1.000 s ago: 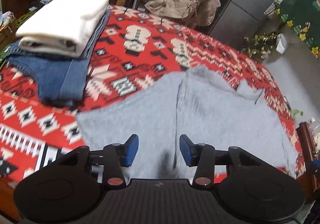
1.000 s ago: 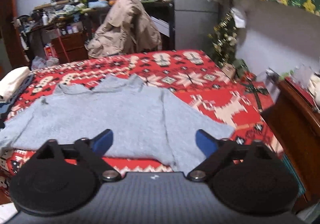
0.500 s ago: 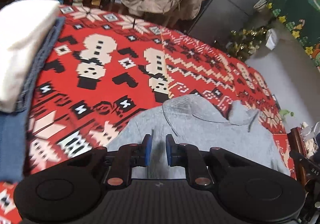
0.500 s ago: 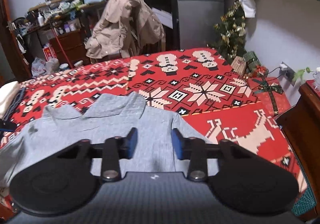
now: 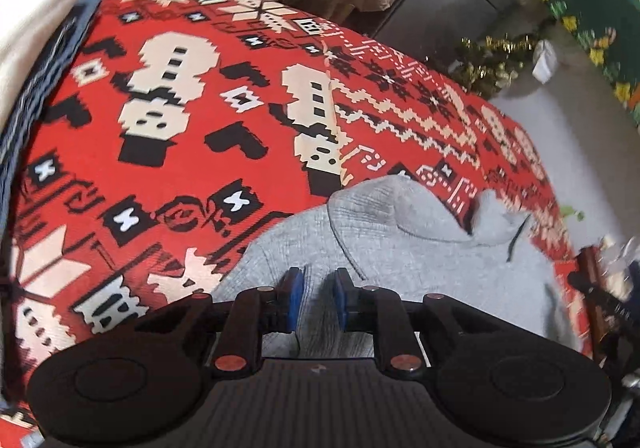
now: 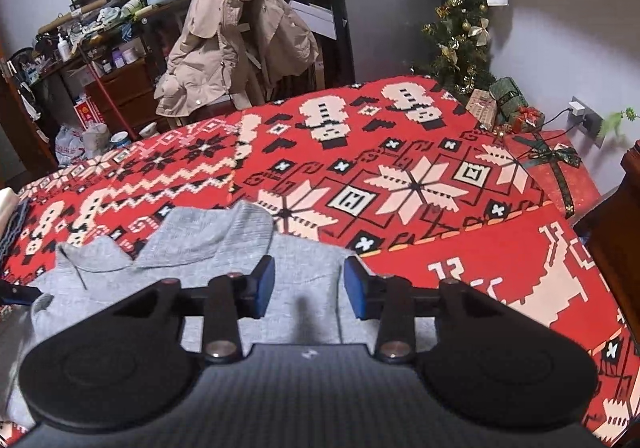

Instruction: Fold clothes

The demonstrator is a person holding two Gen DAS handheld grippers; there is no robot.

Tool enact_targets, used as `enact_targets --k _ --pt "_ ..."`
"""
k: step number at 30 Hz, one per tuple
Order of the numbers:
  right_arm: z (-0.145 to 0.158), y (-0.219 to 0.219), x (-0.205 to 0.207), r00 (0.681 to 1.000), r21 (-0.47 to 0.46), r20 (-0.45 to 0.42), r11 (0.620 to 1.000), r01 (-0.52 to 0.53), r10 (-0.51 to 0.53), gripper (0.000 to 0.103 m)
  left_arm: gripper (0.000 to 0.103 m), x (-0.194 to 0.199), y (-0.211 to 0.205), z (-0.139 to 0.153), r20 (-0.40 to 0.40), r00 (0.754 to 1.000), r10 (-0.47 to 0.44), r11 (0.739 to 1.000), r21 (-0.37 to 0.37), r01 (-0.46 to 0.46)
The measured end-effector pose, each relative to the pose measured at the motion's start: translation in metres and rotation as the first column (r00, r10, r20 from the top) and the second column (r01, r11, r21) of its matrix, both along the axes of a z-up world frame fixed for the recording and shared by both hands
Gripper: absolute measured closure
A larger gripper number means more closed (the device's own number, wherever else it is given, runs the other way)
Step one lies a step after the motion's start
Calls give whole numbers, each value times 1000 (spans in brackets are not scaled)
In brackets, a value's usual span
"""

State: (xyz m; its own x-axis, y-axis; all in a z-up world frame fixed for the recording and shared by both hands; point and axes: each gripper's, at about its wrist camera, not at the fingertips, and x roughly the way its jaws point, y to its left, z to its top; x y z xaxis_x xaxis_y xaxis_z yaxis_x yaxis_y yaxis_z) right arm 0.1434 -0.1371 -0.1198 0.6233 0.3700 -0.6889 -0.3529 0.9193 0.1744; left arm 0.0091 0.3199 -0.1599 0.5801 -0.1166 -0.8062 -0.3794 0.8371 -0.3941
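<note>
A grey sweater point(image 5: 420, 248) lies flat on the red patterned blanket point(image 5: 200, 167), collar toward the far side. My left gripper point(image 5: 318, 302) hovers over its left shoulder beside the collar. The jaws stand a narrow gap apart and are opening; only flat fabric shows below them, none pinched. In the right wrist view the sweater point(image 6: 200, 244) fills the lower left. My right gripper point(image 6: 310, 288) sits over the right shoulder. Its jaws are about half apart and opening, with cloth beneath and none clamped.
A folded white garment point(image 5: 28, 15) lies on folded denim point(image 5: 36, 87) at the blanket's left edge. A beige jacket point(image 6: 236, 39) hangs over a chair behind the bed. A small Christmas tree point(image 6: 460, 35) and wrapped gifts point(image 6: 508, 103) stand far right, dark wooden furniture point(image 6: 616, 232) near right.
Both grippers have travelled from the sweater's lower part up to its shoulders by the collar. Both pairs of jaws came much closer together, then widened slightly.
</note>
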Motion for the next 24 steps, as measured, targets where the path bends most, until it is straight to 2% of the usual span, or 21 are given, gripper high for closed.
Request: enact_targets --k 4,5,7,8,9,11,14,18,24 --pt "-10 4 4 1000 -40 -10 999 -8 8 56 85 4 -20 3 -18 999 -38 991 130 40" --pt "-13 6 6 1000 -50 -11 999 -15 14 56 91 4 -25 4 -22 999 -47 985 164 50" --pt "-17 11 7 1000 -74 -8 997 -22 22 56 96 5 -34 5 -23 998 -62 974 218 65" --pt "-20 14 9 1000 -88 -5 996 -28 27 57 99 3 -38 7 -18 998 -63 969 237 65" --pt "-22 18 9 999 -104 1 994 -33 33 66 99 1 -40 10 -10 998 -60 966 252 61" --pt "-25 25 12 999 -133 -1 990 -49 50 88 100 -4 -43 17 15 999 -51 964 264 45" --pt "-27 28 13 998 -133 -18 990 -56 54 101 100 -15 -42 30 56 998 -15 964 266 0" --pt "-13 24 2 999 -110 32 993 -34 37 102 100 -32 -38 47 110 993 33 963 261 -61" --pt "20 10 -17 987 -58 157 998 -8 17 102 101 -54 -33 62 184 980 73 959 256 -119"
